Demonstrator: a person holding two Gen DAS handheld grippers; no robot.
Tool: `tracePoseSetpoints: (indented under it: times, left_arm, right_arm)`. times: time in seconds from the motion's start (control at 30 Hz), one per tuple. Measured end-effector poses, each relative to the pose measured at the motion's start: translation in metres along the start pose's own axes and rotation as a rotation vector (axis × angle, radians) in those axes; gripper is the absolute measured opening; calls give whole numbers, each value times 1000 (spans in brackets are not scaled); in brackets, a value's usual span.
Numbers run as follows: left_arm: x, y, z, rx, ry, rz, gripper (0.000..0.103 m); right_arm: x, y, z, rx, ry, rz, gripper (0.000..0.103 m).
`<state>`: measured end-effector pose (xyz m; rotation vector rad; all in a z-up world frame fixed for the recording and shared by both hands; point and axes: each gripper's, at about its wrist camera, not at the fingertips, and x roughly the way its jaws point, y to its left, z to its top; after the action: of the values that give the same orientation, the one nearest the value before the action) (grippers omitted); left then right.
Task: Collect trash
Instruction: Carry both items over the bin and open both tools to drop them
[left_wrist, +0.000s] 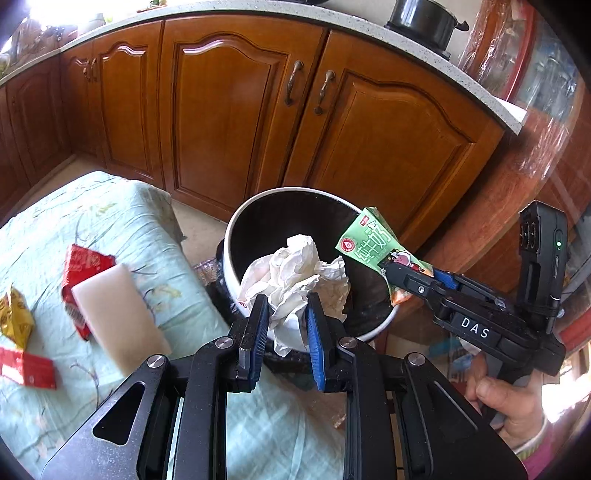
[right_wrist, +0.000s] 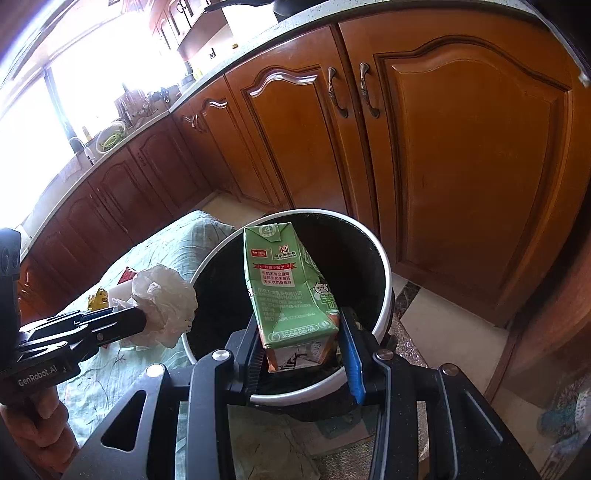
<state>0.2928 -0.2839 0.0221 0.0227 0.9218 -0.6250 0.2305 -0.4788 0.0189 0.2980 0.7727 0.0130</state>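
My left gripper (left_wrist: 284, 301) is shut on a crumpled white paper wad (left_wrist: 295, 273) and holds it over the near rim of the white trash bin (left_wrist: 236, 229) with a black inside. My right gripper (right_wrist: 301, 325) is shut on a green milk carton (right_wrist: 284, 280) and holds it upright over the bin's opening (right_wrist: 384, 266). In the left wrist view the right gripper (left_wrist: 391, 275) comes in from the right with the carton (left_wrist: 373, 243). In the right wrist view the left gripper (right_wrist: 144, 314) holds the wad (right_wrist: 162, 302) at the bin's left edge.
A table with a pale green cloth (left_wrist: 110, 206) stands left of the bin. On it lie a red wrapper (left_wrist: 83, 264), a white block (left_wrist: 118, 321), a yellow wrapper (left_wrist: 14, 317) and a red packet (left_wrist: 27, 367). Wooden cabinets (left_wrist: 229, 110) stand behind the bin.
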Motion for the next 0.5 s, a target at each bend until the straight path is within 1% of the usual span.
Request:
tracePoseSetpoints:
  times: [0.23, 0.33, 0.37, 0.4, 0.43, 0.47, 0.5]
  left_arm:
    - [25, -6, 17, 22, 26, 18, 19]
    - [32, -7, 18, 26, 42, 24, 20]
    - [35, -9, 19, 30, 48, 26, 23]
    - [38, -9, 19, 35, 58, 32, 27]
    - [43, -11, 21, 34, 72, 44, 33]
    - [46, -10, 21, 29, 79, 49, 41]
    - [46, -10, 20, 25, 76, 47, 42]
  right_arm:
    - [13, -4, 7, -10, 25, -27, 38]
    - [19, -7, 11, -3, 38, -15, 40]
    - [20, -8, 12, 2, 39, -9, 41]
    - [21, -11, 12, 9, 41, -4, 46]
    - [24, -13, 15, 18, 42, 2, 49]
    - [23, -15, 14, 25, 39, 4, 51]
    - [22, -16, 13, 31, 33, 2, 51]
